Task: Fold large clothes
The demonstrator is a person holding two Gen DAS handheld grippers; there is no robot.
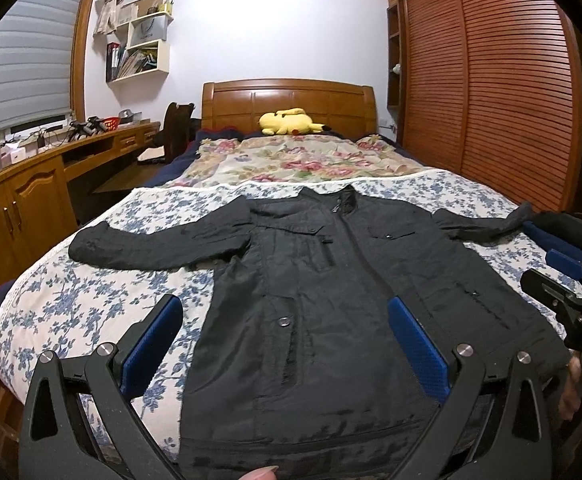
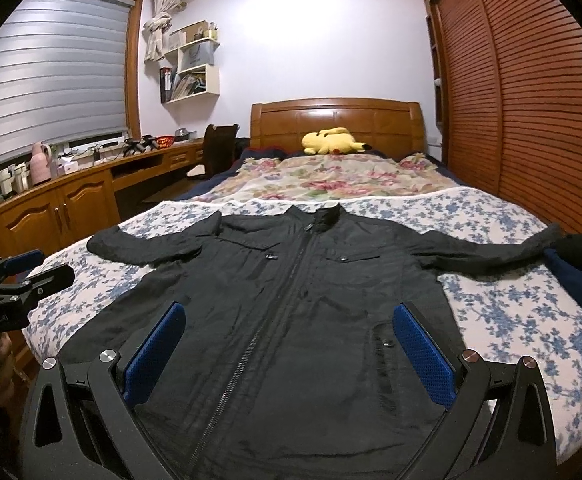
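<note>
A black zip-up jacket [image 1: 323,280] lies flat, front up, on the bed's blue-flowered cover [image 1: 91,292], both sleeves spread out sideways. It also shows in the right wrist view [image 2: 299,300]. My left gripper [image 1: 285,320] is open, held above the jacket's lower left part near the hem. My right gripper [image 2: 289,328] is open, held above the lower middle of the jacket over the zipper. The right gripper also shows at the right edge of the left wrist view [image 1: 563,288]. The left gripper shows at the left edge of the right wrist view [image 2: 31,276].
A yellow plush toy [image 1: 289,122] lies by the wooden headboard [image 1: 287,100]. A rose-patterned blanket [image 1: 299,160] covers the far half of the bed. A wooden desk [image 1: 31,184] runs along the left; a slatted wardrobe [image 1: 491,92] stands right. Dark clothes [image 2: 579,264] lie at the bed's right edge.
</note>
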